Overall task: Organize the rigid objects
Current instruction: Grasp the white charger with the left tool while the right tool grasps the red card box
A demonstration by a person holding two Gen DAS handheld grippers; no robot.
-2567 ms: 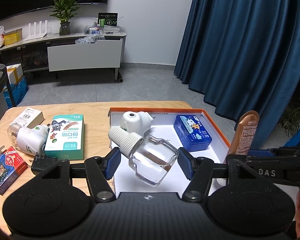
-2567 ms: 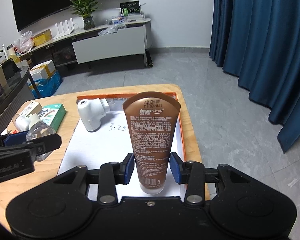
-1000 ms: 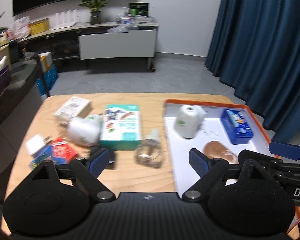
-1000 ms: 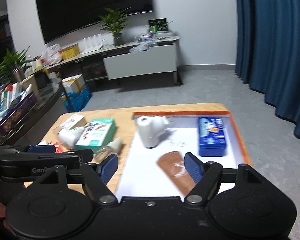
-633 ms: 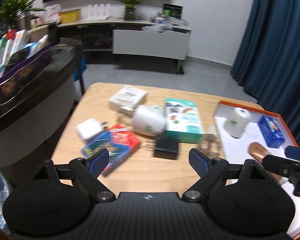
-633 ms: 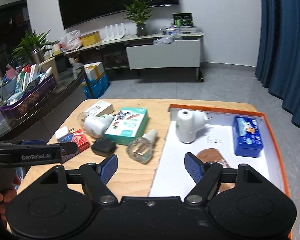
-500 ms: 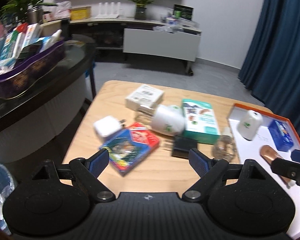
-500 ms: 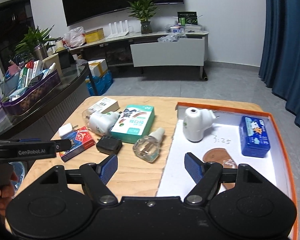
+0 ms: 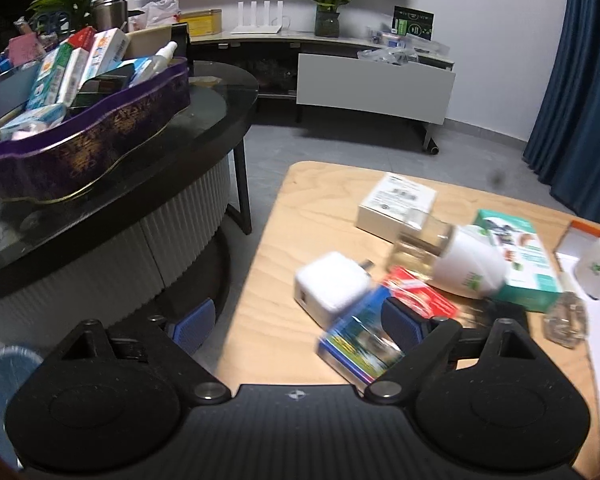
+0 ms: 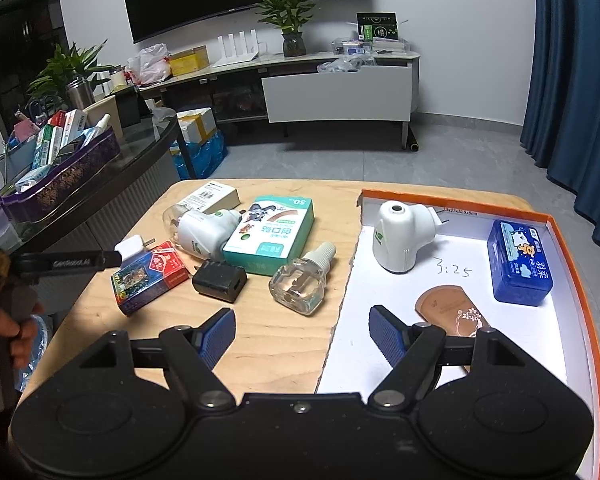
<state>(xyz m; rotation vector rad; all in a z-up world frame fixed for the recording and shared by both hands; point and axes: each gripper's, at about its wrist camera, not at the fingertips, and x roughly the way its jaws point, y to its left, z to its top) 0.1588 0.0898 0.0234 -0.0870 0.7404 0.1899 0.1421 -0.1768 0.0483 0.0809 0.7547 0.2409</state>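
My left gripper is opening, empty, above the card box at the table's near left. My right gripper stands wide, empty, beside the tray.

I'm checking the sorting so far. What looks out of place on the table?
The glass bottle lies tipped on its side on the wood, just outside the orange-rimmed tray. The other loose items form a jumbled pile at the table's left.
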